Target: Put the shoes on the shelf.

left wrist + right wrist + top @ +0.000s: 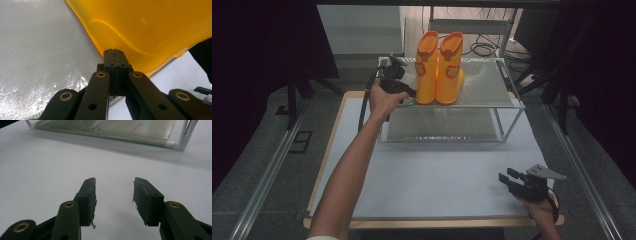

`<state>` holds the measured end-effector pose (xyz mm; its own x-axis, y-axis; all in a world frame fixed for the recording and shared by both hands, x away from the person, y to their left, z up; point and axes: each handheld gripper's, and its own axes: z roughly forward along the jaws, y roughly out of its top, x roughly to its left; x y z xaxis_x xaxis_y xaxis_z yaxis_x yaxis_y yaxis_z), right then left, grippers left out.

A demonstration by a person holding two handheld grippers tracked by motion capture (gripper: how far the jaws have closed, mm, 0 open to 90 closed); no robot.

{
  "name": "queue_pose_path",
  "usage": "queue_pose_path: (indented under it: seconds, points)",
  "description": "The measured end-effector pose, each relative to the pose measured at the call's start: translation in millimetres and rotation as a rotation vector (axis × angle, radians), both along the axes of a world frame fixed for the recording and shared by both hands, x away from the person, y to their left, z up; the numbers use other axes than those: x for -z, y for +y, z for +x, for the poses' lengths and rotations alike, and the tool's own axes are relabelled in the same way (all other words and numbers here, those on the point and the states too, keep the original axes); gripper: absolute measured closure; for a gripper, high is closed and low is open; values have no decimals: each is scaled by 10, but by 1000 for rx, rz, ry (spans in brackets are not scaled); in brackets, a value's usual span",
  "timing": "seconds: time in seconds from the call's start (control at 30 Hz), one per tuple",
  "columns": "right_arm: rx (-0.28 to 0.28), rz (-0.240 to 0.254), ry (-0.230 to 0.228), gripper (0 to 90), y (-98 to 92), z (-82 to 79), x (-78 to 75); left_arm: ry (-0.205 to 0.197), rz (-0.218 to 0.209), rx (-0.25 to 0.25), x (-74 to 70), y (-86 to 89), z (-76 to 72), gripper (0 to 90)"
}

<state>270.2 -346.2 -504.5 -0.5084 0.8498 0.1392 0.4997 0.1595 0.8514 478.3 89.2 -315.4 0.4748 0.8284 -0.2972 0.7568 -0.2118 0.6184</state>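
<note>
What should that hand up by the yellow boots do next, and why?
Probably open, then close on the boot. The left gripper is shut with nothing between its jaws, its tip right at the near boot on the rack's top shelf, so it grips nothing yet.

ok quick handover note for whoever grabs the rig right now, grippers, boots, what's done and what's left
Left gripper: fingers shut, nothing between them, tips at the foot of the left boot on the rack's top shelf.
Right gripper: open, empty, low over the table near its front right corner.
Done: both boots, left and right boot, stand upright side by side on the top shelf.
Left: probably just nudging the left boot straight, then pulling back.
</note>
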Motion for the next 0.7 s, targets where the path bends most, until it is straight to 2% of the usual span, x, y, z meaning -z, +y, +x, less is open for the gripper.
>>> queue_pose_path:
  seconds: [0.23,0.33,0.43,0.53,0.7]
  points:
    - [-8,-3,4,523,26,5,4,3,2,0,-23,-43,-14,900]
    - [-11,-2,7,523,37,9,9,0,1,7,-44,-105,-24,900]
    - [-14,-2,8,523,49,11,13,7,-25,17,-48,-178,-25,900]
    - [-16,-3,5,524,53,8,8,-2,-8,37,-70,-284,-39,900]
    - [-17,-2,2,525,49,7,10,0,-27,38,-69,-360,-35,900]
